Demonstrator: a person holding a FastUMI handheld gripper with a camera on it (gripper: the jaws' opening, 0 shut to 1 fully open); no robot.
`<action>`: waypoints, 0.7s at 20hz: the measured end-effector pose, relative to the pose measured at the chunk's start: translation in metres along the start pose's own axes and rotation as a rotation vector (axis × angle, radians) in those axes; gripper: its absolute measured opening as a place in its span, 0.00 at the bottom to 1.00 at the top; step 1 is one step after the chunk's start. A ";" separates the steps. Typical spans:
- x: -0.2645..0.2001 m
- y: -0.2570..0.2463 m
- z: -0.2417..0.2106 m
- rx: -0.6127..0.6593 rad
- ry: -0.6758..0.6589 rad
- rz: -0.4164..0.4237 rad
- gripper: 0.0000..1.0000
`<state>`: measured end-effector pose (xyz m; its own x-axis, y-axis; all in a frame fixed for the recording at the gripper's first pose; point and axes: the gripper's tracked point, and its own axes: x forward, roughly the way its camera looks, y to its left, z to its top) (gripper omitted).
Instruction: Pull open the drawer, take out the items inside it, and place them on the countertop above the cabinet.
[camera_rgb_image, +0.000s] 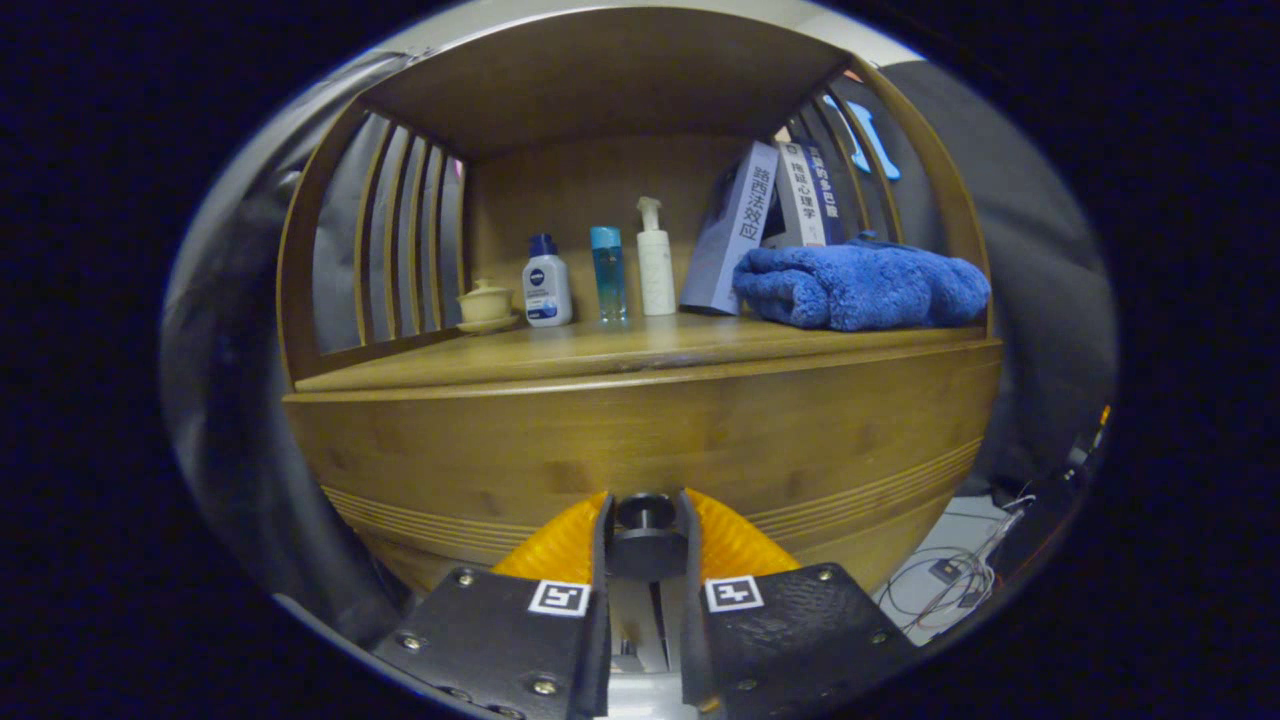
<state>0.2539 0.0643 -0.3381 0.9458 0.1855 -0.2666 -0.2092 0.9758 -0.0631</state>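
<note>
A: What is gripped at the bottom centre of the frame?

B: A dark round drawer knob is clamped between the two fingers of the gripper, which are drawn narrow, one pressed to each side of it. The knob is mounted on the wooden drawer front, which is spread across the middle of the frame.

A: Is the drawer seen pulled out?

B: That cannot be told; only its front face is shown, and nothing inside it is seen.

A: And what is carried above it?

B: The tabletop of the cabinet is seen just above the drawer front, under a wooden shelf roof. Toward the left, a small lidded cup is set on a saucer. Beside it a white bottle with a blue cap is stood, then a slim blue bottle, then a white pump bottle, all upright and near one another. Right of centre, books are leaned against each other, and a folded blue towel is laid in front of them at the right.

A: Anything lower down?

B: Cables are strewn on the floor at lower right.
</note>
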 end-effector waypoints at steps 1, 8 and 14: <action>-0.005 0.000 -0.001 -0.010 0.005 -0.002 0.28; -0.055 -0.004 -0.011 -0.013 0.025 0.005 0.28; -0.112 -0.008 -0.022 -0.013 0.027 0.009 0.28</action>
<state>0.1438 0.0328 -0.3290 0.9367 0.1913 -0.2933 -0.2213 0.9725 -0.0726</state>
